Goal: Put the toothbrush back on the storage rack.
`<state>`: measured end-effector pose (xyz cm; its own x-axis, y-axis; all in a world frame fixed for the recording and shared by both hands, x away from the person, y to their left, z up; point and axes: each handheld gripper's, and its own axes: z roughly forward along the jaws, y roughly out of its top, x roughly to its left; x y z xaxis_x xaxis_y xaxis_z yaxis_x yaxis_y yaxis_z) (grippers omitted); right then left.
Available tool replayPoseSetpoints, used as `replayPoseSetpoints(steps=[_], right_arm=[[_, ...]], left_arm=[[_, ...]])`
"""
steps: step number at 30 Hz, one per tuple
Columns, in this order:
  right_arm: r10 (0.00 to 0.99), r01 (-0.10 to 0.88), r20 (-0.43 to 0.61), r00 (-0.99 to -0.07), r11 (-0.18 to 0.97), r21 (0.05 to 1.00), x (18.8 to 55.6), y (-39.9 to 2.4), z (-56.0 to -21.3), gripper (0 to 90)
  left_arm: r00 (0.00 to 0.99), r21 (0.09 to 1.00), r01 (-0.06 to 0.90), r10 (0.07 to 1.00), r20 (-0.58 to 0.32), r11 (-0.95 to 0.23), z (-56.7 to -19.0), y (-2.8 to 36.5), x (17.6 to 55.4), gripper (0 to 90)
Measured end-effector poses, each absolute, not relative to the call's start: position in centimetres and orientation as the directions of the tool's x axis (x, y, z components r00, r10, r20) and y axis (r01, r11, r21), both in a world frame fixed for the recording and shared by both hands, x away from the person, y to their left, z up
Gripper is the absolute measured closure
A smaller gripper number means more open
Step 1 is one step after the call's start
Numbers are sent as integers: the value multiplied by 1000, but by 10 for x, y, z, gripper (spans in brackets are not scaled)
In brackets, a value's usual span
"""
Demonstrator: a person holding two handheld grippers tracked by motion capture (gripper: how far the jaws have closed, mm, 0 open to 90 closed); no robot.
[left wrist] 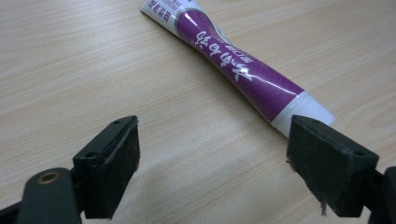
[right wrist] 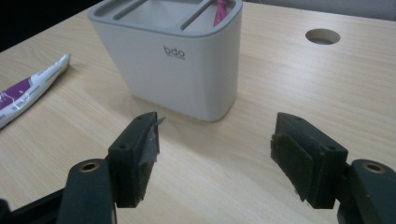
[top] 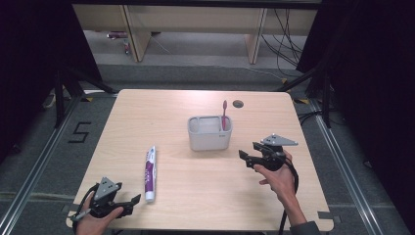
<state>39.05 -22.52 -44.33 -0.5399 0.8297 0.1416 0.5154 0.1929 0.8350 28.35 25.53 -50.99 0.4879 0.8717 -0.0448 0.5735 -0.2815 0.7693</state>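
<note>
Nearest the person, the left tongs (top: 128,203) rest low at the front edge of the bench (top: 205,205), jaws spread wide and empty, with the cap end of the purple toothpaste tube (top: 149,172) just beyond the right-hand jaw. The tube lies flat, pointing away from the person. Farther in, the right tongs (top: 249,155) hang wide open with nothing between the pads, aimed at the grey holder (top: 209,133), where a pink toothbrush (top: 224,113) stands upright in the right-hand compartment. The brush looks already stowed; the tube appears to be next. That calls for the left tongs to close across the tube's body, then lift it toward an empty compartment.
</note>
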Motion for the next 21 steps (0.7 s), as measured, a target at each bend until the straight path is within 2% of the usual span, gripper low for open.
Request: replayPoseSetpoints(steps=[2,4,5,6,7,12,13,14,17,20,21], right_arm=[[823,510,116,-556,228,830,389,-228,-445,322],[825,536,145,-545,210,818,384,-227,-447,320],[823,506,102,-559,242,828,384,-229,-448,320],[818,538,142,-557,225,812,380,-228,-450,316],[823,517,103,-558,248,819,380,-230,-451,315],[821,544,135,-555,236,805,374,-229,-457,313],[816,528,98,-570,273,804,374,-231,-458,308],[810,556,143,-569,251,792,370,-228,-461,303],[812,549,110,-574,282,786,365,-230,-463,276],[810,555,123,-573,273,786,362,-231,-466,264],[811,556,103,-575,295,777,358,-233,-467,254]], left_arm=[[488,769,574,872,-46,-281,-510,255,284,170],[491,770,572,870,-46,-283,-510,255,284,170],[492,769,572,869,-44,-284,-509,255,284,170],[489,771,572,871,-46,-280,-510,255,284,170],[482,779,571,874,-60,-261,-511,254,283,170],[484,776,571,873,-55,-267,-510,254,283,170],[476,784,569,877,-67,-249,-511,253,283,170],[485,776,570,873,-53,-269,-510,254,283,170],[476,780,573,877,-70,-249,-511,253,283,169],[476,782,572,877,-70,-248,-511,253,283,169],[493,769,573,869,-48,-283,-510,254,283,169]])
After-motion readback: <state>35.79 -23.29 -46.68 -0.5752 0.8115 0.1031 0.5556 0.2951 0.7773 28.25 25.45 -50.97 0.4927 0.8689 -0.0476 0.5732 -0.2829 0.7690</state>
